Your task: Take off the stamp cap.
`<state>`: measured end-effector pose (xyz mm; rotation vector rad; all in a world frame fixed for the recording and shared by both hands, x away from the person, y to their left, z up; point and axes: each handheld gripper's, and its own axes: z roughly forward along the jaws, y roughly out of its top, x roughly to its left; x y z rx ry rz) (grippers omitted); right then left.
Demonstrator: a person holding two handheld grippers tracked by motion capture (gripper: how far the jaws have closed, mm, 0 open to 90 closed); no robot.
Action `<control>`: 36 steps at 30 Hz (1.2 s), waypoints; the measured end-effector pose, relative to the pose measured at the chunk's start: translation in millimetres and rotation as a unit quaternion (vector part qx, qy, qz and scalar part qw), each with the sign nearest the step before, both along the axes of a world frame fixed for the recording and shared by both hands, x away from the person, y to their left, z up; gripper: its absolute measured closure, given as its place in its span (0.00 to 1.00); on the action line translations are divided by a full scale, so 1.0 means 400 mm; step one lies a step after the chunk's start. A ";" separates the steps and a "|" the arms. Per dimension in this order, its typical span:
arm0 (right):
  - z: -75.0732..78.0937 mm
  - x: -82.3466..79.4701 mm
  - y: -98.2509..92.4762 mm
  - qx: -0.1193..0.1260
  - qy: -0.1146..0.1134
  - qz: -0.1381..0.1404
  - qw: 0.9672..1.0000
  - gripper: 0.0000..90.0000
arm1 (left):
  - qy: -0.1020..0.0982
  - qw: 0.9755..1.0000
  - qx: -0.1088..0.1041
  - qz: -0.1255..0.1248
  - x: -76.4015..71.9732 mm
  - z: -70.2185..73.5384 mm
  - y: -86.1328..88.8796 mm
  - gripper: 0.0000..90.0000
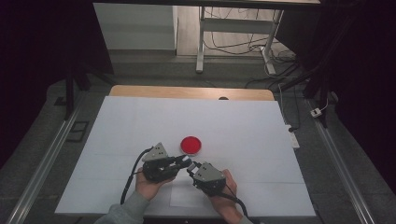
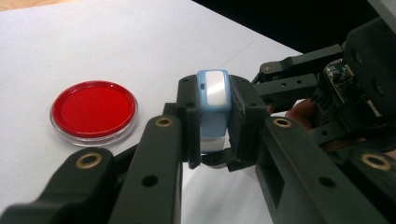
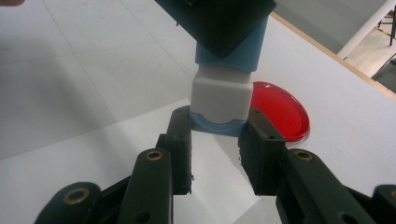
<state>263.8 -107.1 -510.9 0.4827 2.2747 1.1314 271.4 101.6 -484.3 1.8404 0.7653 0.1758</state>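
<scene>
A small blue and white block point(image 2: 214, 93) is held above the white table between both grippers. My left gripper point(image 2: 215, 107) is shut on its blue body. My right gripper point(image 3: 218, 135) comes from the opposite side and is shut on the white end point(image 3: 220, 95) with the blue rim. In the high view the left gripper point(image 1: 185, 161) and the right gripper point(image 1: 191, 169) meet tip to tip near the table's front middle. A round red dish with a clear rim point(image 1: 191, 145) lies flat just beyond them, also seen as the red dish point(image 2: 93, 109) and the red dish point(image 3: 280, 112).
A white sheet point(image 1: 140, 121) covers the table, with a wooden edge point(image 1: 187, 92) at the far side. A desk frame and cables point(image 1: 233, 42) stand on the floor beyond. Metal rails point(image 1: 46, 158) run along both sides.
</scene>
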 end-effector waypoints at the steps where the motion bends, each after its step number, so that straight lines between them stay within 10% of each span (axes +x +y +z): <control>1: 0.001 0.000 -0.001 -0.005 -0.001 0.001 1.000 0.73 | 0.000 1.000 0.001 -0.001 0.000 0.000 0.000 0.85; 15: -0.002 0.002 -0.009 0.045 0.029 -0.016 0.998 0.73 | 0.002 1.000 -0.012 -0.004 0.004 0.002 0.008 0.84; 18: -0.009 0.002 -0.011 0.039 0.034 -0.020 0.998 0.73 | -0.028 0.999 -0.005 0.033 -0.002 0.018 0.025 0.85; 21: -0.023 0.008 -0.025 0.028 0.036 -0.024 0.999 0.73 | -0.020 0.999 -0.034 0.038 0.003 0.033 0.069 0.85; 36: -0.012 0.012 -0.040 0.040 0.035 -0.015 0.998 0.73 | -0.009 1.000 -0.016 0.025 0.005 0.019 0.053 0.85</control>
